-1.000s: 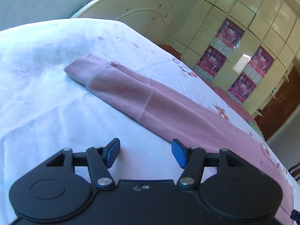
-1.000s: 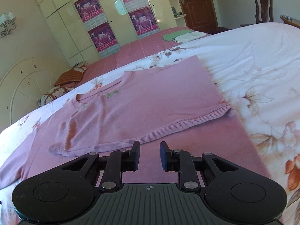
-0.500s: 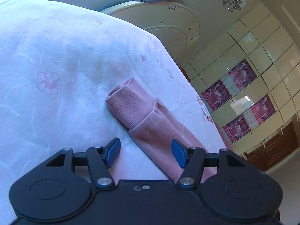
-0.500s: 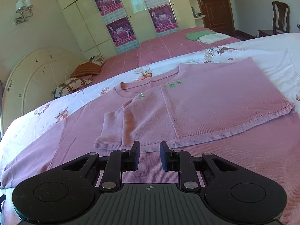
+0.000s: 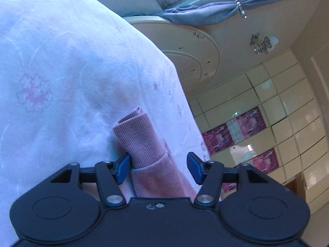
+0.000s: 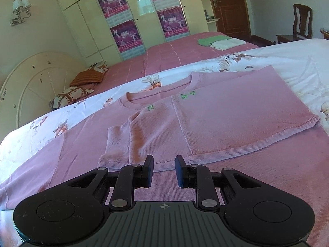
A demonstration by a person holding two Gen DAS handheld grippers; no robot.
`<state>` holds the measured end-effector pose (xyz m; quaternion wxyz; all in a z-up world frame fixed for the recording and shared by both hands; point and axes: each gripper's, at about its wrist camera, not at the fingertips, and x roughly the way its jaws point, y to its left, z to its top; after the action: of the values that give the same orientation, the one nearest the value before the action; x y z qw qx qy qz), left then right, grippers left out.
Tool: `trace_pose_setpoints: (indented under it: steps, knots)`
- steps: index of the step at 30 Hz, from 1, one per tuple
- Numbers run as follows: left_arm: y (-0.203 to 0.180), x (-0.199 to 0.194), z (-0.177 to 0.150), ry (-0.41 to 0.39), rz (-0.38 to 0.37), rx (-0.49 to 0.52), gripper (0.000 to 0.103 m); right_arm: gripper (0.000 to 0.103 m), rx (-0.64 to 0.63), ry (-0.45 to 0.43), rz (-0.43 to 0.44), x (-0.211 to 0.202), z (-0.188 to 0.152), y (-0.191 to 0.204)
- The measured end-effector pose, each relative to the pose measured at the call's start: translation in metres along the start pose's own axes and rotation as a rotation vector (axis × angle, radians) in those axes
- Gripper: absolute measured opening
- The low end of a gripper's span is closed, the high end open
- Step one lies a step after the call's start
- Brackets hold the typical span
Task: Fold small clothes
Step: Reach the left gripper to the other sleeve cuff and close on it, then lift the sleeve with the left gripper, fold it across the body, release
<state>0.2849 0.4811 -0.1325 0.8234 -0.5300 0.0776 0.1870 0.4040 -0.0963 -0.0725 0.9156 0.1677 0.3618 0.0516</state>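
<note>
a: left gripper [image 5: 158, 168]?
b: jaws closing, half open, sleeve cuff [image 5: 139, 138] between them; left pad touches it, right pad clear.
a: right gripper [image 6: 164, 171]?
b: narrow gap, nothing in it, just above the sweater [image 6: 216, 119].
a: sweater where?
b: flat on the floral sheet [image 6: 298, 61], one side folded in.
</note>
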Motion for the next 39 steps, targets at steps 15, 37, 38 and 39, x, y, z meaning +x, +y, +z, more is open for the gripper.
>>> trace_pose_setpoints:
  steps: [15, 37, 38, 39]
  knots:
    - [0.007, -0.001, -0.006, -0.012, 0.000, -0.086, 0.057, 0.023, 0.012, 0.010, 0.011, 0.004, 0.004, -0.015]
    - [-0.119, 0.030, -0.066, 0.134, 0.096, 0.498, 0.011, 0.023, 0.016, -0.016, -0.065, -0.014, 0.017, -0.065]
    - [-0.135, 0.031, -0.079, 0.152, 0.059, 0.536, 0.011, 0.023, 0.015, -0.015, -0.063, -0.015, 0.017, -0.068]
    - [-0.150, 0.032, -0.094, 0.176, 0.018, 0.568, 0.011, 0.023, 0.014, -0.014, -0.063, -0.016, 0.017, -0.072]
